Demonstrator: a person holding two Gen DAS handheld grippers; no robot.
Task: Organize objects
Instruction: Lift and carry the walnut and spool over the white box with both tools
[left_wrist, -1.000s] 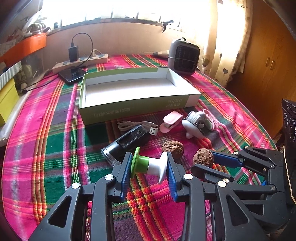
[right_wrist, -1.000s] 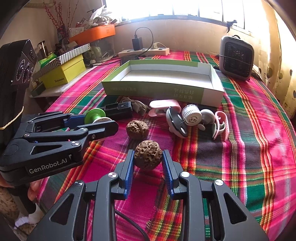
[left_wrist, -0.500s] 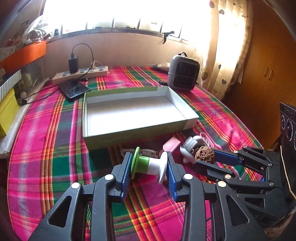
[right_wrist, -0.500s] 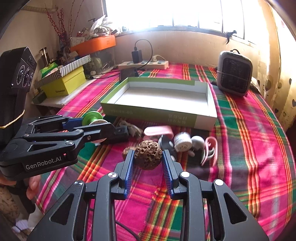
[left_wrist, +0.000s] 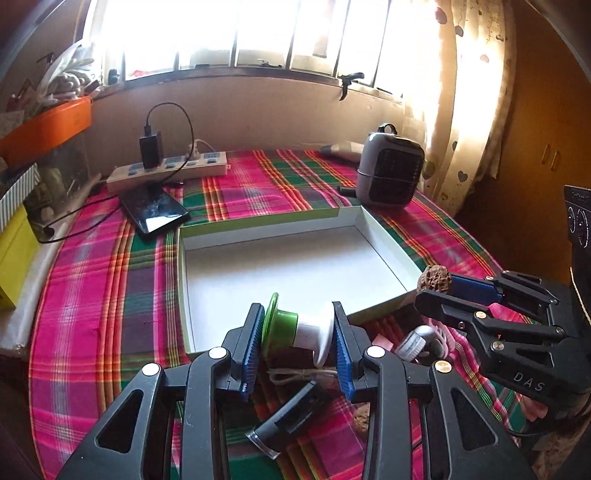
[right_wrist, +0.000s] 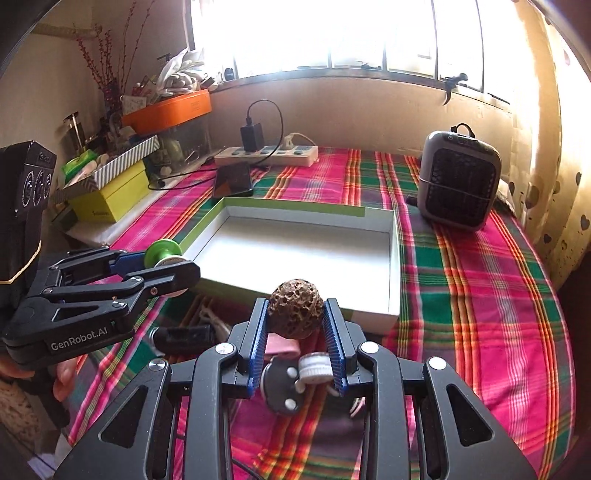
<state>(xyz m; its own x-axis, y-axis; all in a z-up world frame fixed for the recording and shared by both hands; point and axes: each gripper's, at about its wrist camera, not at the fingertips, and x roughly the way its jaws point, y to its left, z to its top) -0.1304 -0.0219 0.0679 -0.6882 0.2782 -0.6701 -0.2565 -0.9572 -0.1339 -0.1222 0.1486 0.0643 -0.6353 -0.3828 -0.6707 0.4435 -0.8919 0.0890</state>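
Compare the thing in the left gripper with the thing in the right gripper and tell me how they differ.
The left gripper holds a green and white spool; the right gripper holds a brown walnut. The spool is smooth and waisted with flared ends, the walnut rounded and deeply pitted. The spool lies crosswise, one end against each pad, and spans a wider gap than the walnut. Both are clamped above the tablecloth near the white tray.

Heater (left_wrist: 389, 166), phone (left_wrist: 155, 214), power strip (left_wrist: 166, 170)
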